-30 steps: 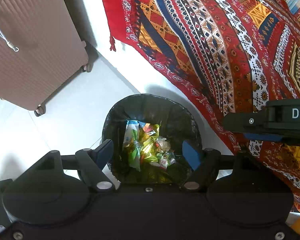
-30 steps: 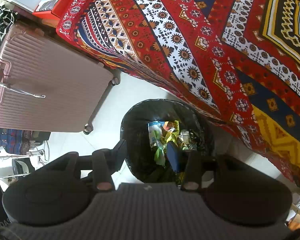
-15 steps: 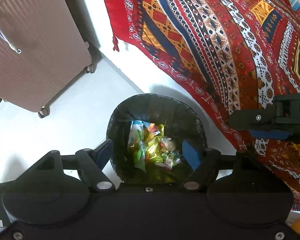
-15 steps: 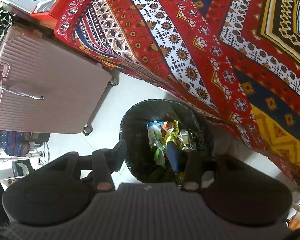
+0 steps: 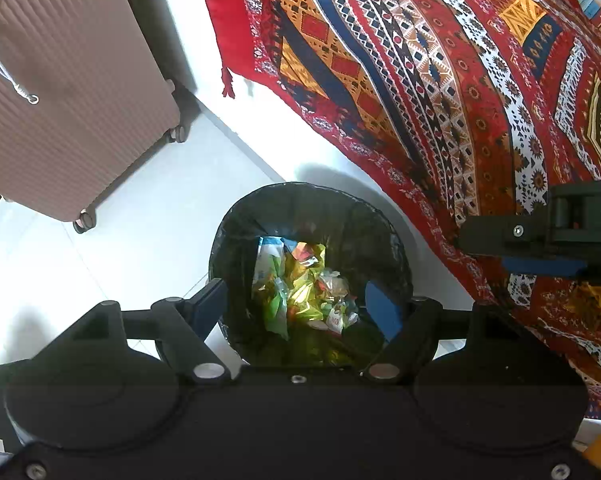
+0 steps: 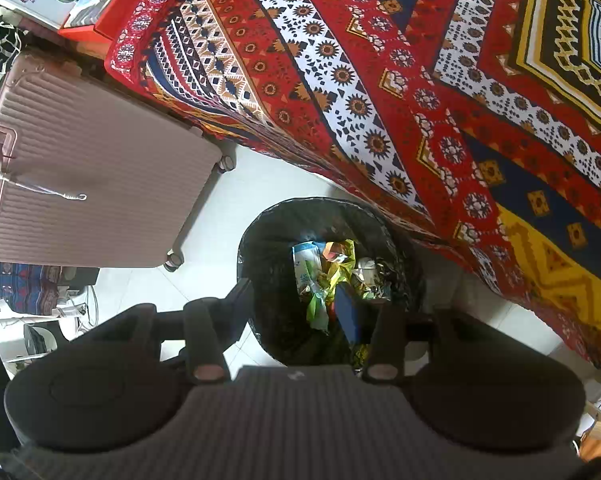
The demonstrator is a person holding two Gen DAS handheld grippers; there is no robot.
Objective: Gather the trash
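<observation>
A round bin with a black liner (image 5: 340,216) stands on the white floor, beside the bed's hanging cloth. Crumpled wrappers (image 5: 300,284) in green, yellow and white lie at its bottom. My left gripper (image 5: 296,308) hovers straight above the bin's mouth, open, its blue pads apart with nothing between them. One finger (image 5: 500,236) of the right gripper reaches in from the right edge. In the right wrist view the same bin (image 6: 268,248) and wrappers (image 6: 332,268) lie below my right gripper (image 6: 296,308), which is also open and holds nothing.
A pink ribbed suitcase (image 5: 60,100) on wheels stands left of the bin. A red patterned bedspread (image 5: 420,80) hangs down on the right, close to the bin's rim. White floor tiles (image 5: 140,220) lie between suitcase and bin.
</observation>
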